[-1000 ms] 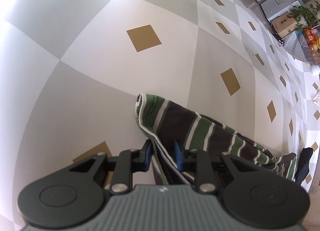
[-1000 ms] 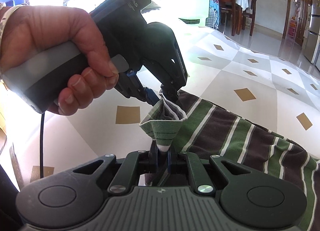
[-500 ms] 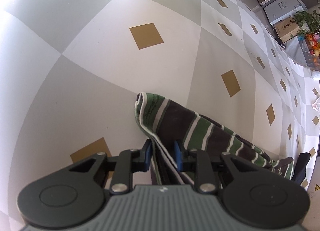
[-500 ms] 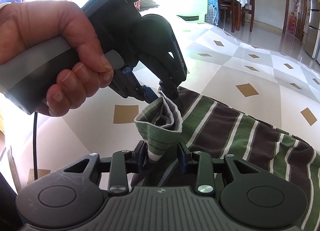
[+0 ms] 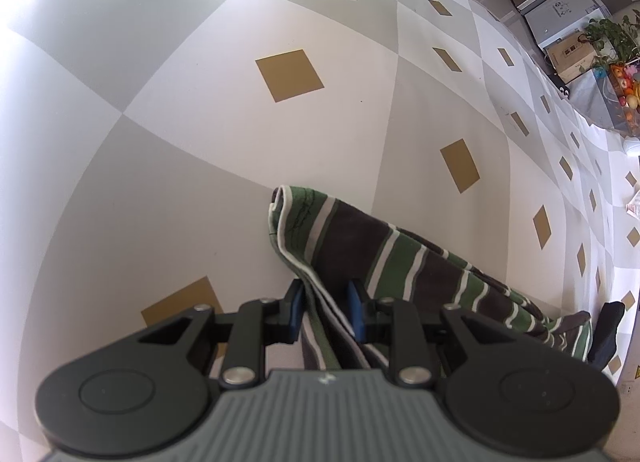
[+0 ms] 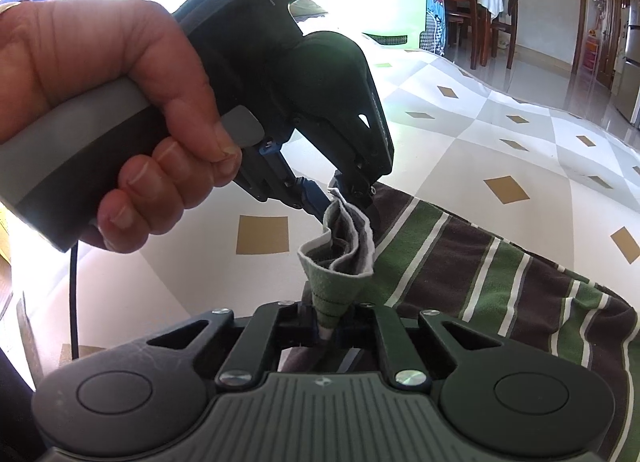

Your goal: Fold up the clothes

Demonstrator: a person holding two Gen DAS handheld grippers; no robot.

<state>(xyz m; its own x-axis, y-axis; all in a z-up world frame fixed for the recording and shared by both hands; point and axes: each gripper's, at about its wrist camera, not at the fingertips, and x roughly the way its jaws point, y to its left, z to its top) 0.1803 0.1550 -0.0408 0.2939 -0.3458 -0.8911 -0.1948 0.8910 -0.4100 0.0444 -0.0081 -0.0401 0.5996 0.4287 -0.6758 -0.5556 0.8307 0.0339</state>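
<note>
A green, brown and white striped garment (image 5: 384,250) lies on the checked surface (image 5: 240,149). Its bunched corner stands up between both grippers. My left gripper (image 5: 325,306) has the cloth edge between its blue pads with a visible gap, so it looks open around it. It also shows in the right wrist view (image 6: 340,193), held by a hand, its tips at the top of the corner. My right gripper (image 6: 326,322) is shut on the lower part of the same corner of the garment (image 6: 500,274).
The surface has grey and white squares with gold diamonds (image 5: 289,73). Cabinets, a box and a plant (image 5: 600,33) stand far right. Dining chairs (image 6: 460,1) and a doorway are in the background. A black dark object (image 5: 608,326) lies past the garment's far end.
My right gripper opened half a second ago and has now shut again on the garment corner, lower down. The left gripper has stayed nearly still with the cloth between its pads.
</note>
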